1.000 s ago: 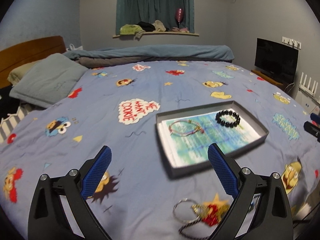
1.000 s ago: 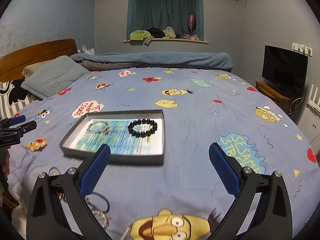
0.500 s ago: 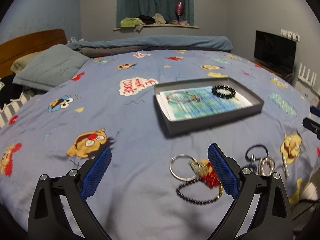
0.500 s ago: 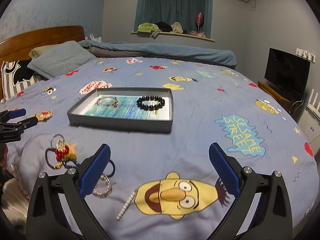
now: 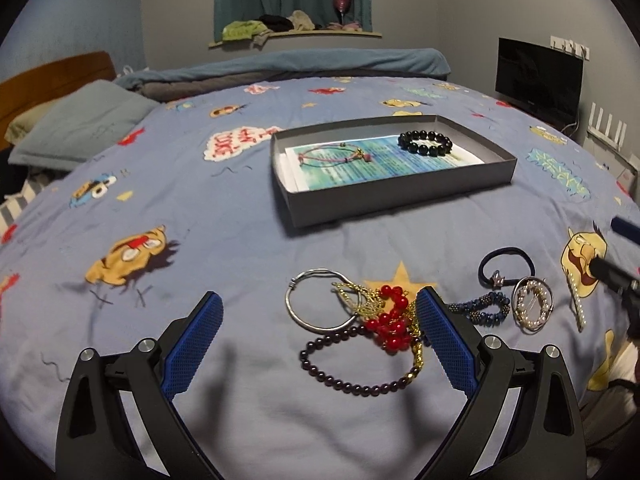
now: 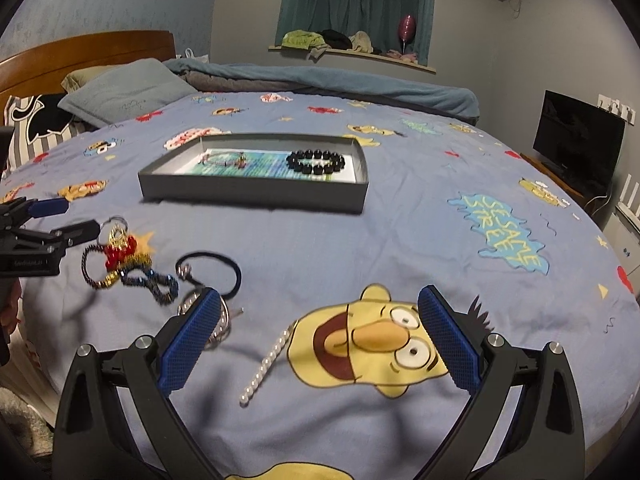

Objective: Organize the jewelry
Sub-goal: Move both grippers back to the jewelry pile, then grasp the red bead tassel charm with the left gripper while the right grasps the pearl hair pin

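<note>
A grey tray [image 5: 404, 202] [image 6: 256, 194] on the bed holds a black bead bracelet [image 5: 425, 143] [image 6: 316, 161] and a thin pink cord bracelet [image 5: 334, 157]. Loose jewelry lies in front of it: a silver ring [image 5: 320, 305], red beads [image 5: 394, 320], a dark bead strand [image 5: 360, 376], a blue bead loop [image 5: 482, 307], a black hair tie [image 5: 507, 266] [image 6: 212, 270], a pearl hoop [image 5: 534, 309] and a pearl bar [image 6: 266, 364]. My left gripper [image 5: 318, 340] is open just above the pile. My right gripper [image 6: 318, 338] is open and empty above the pearl bar.
The bed has a blue cartoon-print sheet [image 6: 440, 240]. A grey pillow [image 5: 80, 124] and wooden headboard [image 6: 80, 52] are at the left. A folded blanket [image 5: 304, 66] lies at the far edge. A black TV [image 6: 578, 146] stands at the right.
Both grippers have pulled back and dropped lower toward the near edge of the bed. The loose jewelry pile has come into full view. Both stay open and empty.
</note>
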`<state>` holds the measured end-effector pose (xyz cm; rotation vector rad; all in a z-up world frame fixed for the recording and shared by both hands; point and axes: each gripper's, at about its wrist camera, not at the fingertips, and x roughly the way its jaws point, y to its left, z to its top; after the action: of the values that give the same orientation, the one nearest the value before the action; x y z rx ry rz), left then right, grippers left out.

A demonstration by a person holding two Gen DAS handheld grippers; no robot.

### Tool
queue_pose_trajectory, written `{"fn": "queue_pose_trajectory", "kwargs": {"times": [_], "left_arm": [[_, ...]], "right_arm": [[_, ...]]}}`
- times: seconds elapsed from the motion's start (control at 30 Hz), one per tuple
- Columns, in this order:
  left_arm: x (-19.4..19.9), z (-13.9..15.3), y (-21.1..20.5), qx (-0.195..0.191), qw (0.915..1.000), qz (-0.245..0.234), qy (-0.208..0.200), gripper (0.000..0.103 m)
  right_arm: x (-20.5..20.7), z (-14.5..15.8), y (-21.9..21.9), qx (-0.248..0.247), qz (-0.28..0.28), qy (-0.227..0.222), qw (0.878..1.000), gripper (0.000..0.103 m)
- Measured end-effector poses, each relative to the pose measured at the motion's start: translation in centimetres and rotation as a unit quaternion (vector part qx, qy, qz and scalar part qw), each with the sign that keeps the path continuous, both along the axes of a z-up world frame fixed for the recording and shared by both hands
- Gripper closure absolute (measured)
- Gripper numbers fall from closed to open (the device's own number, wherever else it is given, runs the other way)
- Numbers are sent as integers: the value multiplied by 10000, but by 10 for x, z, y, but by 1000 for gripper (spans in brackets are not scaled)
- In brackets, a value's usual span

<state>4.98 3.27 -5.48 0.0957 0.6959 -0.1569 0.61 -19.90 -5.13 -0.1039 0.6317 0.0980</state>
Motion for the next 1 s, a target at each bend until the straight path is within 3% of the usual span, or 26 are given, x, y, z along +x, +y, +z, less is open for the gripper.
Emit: {"fn": "queue_pose_trajectory", "kwargs": {"times": [0.4,0.57,0.6,0.7,0.77,1.0], "left_arm": [[3,-13,-10,17,10000,-70,44,7],[8,-11,-6,-251,9995,-163,26,9],[9,-11,-5,-278,9994,-192,3,11],[13,-13,-7,-286,9990,-312,113,34],[17,-18,-9,-307,9984,-375,285,42],[21,-23,-8,-389,9975,-439,406,57]], "right_arm": [[-4,-30,7,168,158,298,9993,6],[-9,-39,13,179,263,352,9989,11],[-10,-40,13,192,267,365,9988,15],[-12,-42,13,273,308,404,9983,24],[-13,-43,12,299,325,401,9982,30],[-18,-44,12,346,377,405,9979,51]]}}
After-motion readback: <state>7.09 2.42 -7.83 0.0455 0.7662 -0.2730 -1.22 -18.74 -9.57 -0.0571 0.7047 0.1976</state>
